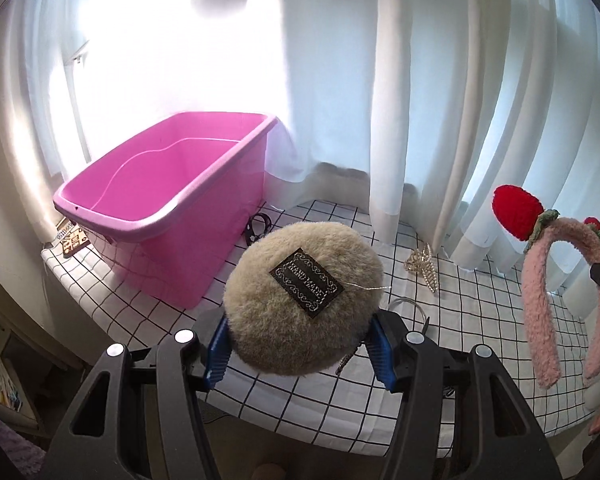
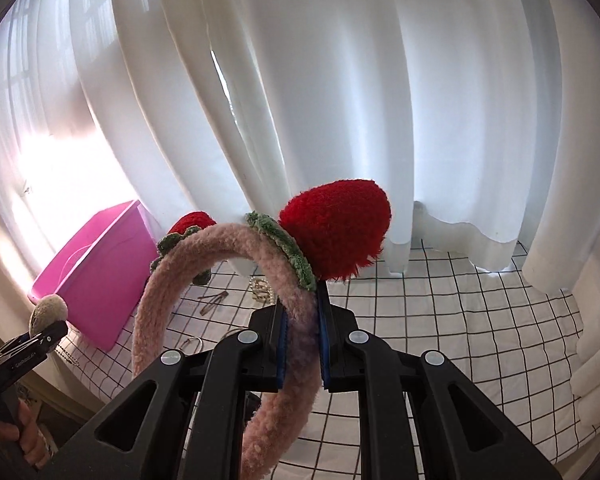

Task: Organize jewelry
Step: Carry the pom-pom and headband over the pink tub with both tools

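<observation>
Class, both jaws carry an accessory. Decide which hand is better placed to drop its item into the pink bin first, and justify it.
Left. Its fluffy pom-pom hangs just beside the pink bin; the right's strawberry headband is farther away.

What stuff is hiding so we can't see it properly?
- Left wrist view: the pompom covers the table behind it, and the bin wall hides part of its floor.
- Left wrist view: the picture's right edge cuts off the headband.
- Right wrist view: the small clips are too tiny to identify.
</observation>
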`<state>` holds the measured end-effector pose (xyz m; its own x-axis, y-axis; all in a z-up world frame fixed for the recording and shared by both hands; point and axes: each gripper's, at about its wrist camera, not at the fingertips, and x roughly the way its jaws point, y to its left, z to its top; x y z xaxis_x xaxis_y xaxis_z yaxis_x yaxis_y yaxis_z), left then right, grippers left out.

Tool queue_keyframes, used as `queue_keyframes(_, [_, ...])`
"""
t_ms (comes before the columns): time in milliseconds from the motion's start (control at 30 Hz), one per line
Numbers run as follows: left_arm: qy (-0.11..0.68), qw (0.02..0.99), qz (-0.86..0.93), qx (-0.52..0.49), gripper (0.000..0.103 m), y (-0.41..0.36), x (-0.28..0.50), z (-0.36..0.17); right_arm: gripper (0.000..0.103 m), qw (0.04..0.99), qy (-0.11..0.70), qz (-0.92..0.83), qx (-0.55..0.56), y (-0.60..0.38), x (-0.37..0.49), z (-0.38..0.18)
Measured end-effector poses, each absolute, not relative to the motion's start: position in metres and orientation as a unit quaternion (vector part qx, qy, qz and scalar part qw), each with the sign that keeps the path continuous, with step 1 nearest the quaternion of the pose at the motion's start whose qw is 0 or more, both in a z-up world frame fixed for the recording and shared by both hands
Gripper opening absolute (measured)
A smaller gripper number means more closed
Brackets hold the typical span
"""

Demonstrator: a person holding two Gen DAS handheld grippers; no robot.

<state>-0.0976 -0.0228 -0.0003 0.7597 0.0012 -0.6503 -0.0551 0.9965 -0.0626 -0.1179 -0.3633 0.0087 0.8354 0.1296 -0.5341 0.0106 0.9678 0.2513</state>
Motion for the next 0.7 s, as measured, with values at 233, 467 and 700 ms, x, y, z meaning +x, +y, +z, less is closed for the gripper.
queue_keyframes(233, [0.307,0.949,0.048,-0.051,0.055,0.030,-0.092,0.046,0.012,0.954,0.258,0.101,0.113,-0.301,-0.078,0.051])
queue_keyframes(467, [0.287,0.954,0.068,-0.057,0.055,0.110,-0.054,0.059,0.012,0.954,0.246,0.145,0.091,-0.207,-0.018,0.075])
queue_keyframes(700, [0.288,0.955,0.061,-0.040,0.055,0.191,0.007,0.063,0.012,0.951,0.253,0.164,0.063,-0.096,0.046,0.091])
